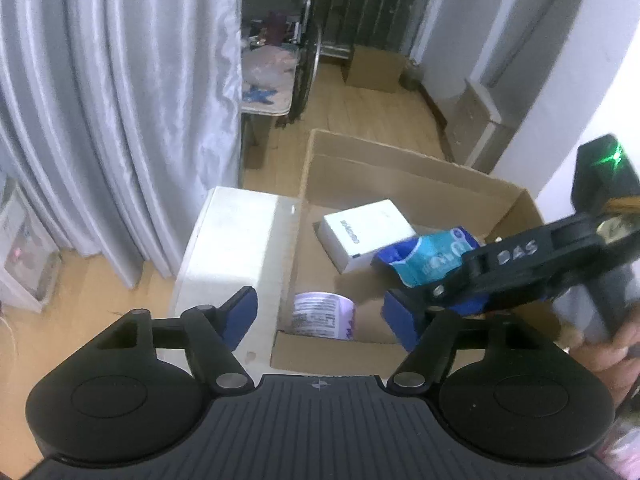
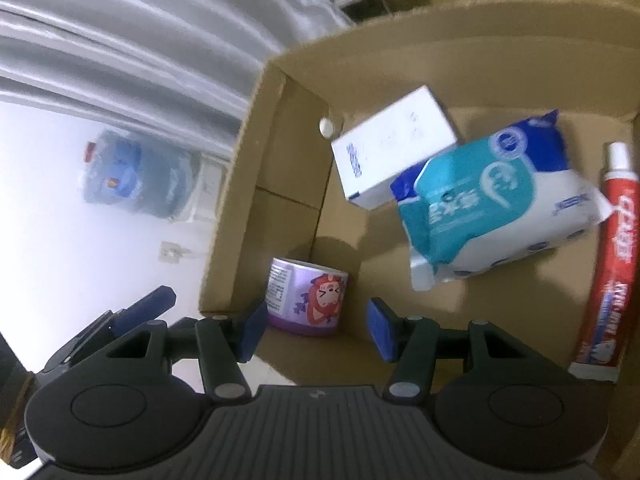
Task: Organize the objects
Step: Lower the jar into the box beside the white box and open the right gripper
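Down inside the open cardboard box [image 2: 400,60] sit the things being tidied: a purple can [image 2: 306,296] with a cartoon face stands in the near left corner, a white carton [image 2: 394,146] lies further back, a blue and teal tissue pack [image 2: 496,200] leans on the carton's right side, and a red toothpaste tube [image 2: 608,264] lies along the right wall. Both claws hang above the box and point down into it. From its own camera the right gripper [image 2: 318,330] has its blue pads apart with nothing between them; the purple can is just past the left pad, and I cannot tell if they touch. The left gripper [image 1: 320,316] is also open and empty, over the box's near left edge, with the purple can [image 1: 324,316] showing below the gap. A hand [image 1: 612,344] at the right edge holds the other claw's handle. Left of the box sits a white foam box [image 1: 228,248] on the wooden floor [image 1: 360,108], and grey curtains [image 1: 120,100] hang behind it
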